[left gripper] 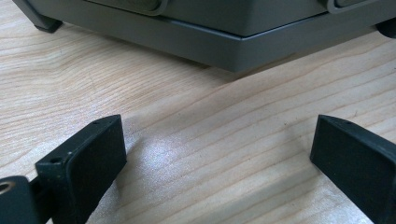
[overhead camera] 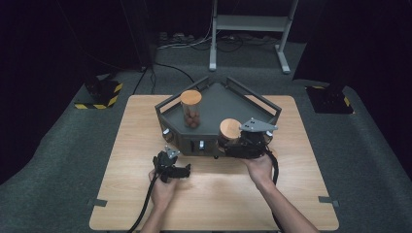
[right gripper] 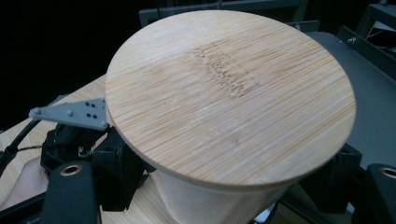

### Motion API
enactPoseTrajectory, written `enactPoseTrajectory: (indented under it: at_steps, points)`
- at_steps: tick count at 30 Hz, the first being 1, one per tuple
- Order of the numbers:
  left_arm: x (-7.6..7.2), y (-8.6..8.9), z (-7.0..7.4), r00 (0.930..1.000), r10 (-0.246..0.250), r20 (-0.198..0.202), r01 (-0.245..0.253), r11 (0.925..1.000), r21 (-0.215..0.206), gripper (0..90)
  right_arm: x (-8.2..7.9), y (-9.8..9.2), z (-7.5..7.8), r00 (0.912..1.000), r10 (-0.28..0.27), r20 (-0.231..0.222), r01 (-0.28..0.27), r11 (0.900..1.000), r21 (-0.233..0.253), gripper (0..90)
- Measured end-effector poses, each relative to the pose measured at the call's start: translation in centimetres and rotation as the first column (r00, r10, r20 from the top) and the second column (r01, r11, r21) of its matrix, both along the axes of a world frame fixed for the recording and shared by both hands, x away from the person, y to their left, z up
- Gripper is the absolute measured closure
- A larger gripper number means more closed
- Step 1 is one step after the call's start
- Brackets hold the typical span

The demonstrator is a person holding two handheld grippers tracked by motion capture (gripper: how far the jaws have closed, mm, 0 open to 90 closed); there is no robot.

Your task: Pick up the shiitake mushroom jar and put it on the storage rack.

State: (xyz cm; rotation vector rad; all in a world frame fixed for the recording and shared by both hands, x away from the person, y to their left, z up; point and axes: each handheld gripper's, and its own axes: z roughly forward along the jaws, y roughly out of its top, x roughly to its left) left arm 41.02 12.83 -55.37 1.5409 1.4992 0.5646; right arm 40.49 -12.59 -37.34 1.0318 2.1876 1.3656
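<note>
Here the left gripper (overhead camera: 171, 165) rests low over the bare wooden table (overhead camera: 126, 145) just before the grey tray (overhead camera: 214, 109), its jaws spread wide and empty, while the right gripper (overhead camera: 241, 143) clasps a wooden-lidded jar (right gripper: 229, 93) at the tray's front edge.

The left gripper (overhead camera: 171, 167) sits low over the wooden table (overhead camera: 121, 145), just in front of the grey tray (overhead camera: 214, 109), its jaws spread wide with bare wood between them. The left hand (overhead camera: 163, 191) grips it from behind, forearm coming from the near edge. The right gripper (overhead camera: 245, 141) is at the tray's near right corner, its jaws on either side of the bamboo-lidded jar (overhead camera: 230, 129); the right hand (overhead camera: 260, 167) holds it from behind.
</note>
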Motion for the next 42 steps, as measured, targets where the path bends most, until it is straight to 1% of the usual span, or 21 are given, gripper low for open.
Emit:
enactPoseTrajectory:
  at_steps: [5, 16, 23, 28, 35, 42]
  points:
    - [0.0, 0.0, 0.0, 1.0000, 0.000, 0.000, 0.000, 1.0000, 0.000, 3.2, 0.8, 0.1, 0.7, 0.9998, -0.019, -0.003, 0.019, 1.000, 0.004, 25.2]
    - [0.0, 0.0, 0.0, 1.0000, 0.000, 0.000, 0.000, 1.0000, 0.000, 3.2, 2.7, 0.4, 1.7, 0.9978, -0.066, -0.001, 0.066, 0.998, -0.018, 25.2]
    - [0.0, 0.0, 0.0, 1.0000, 0.000, 0.000, 0.000, 1.0000, 0.000, 3.2, 4.1, 0.8, 2.2, 0.9946, -0.103, -0.002, 0.103, 0.994, -0.030, 25.1]
    - [0.0, 0.0, 0.0, 1.0000, 0.000, 0.000, 0.000, 1.0000, 0.001, 3.2, 4.9, 1.2, 2.1, 0.9924, -0.123, -0.011, 0.122, 0.992, -0.044, 25.1]
    - [0.0, 0.0, 0.0, 1.0000, 0.000, -0.001, 0.000, 1.0000, 0.000, 3.2, 6.0, 1.4, 1.3, 0.9868, -0.158, -0.037, 0.155, 0.986, -0.064, 25.1]
    - [0.0, 0.0, 0.0, 1.0000, -0.003, -0.002, 0.003, 1.0000, 0.004, 3.2, 6.9, 1.9, 0.7, 0.9830, -0.180, -0.037, 0.176, 0.980, -0.089, 25.1]
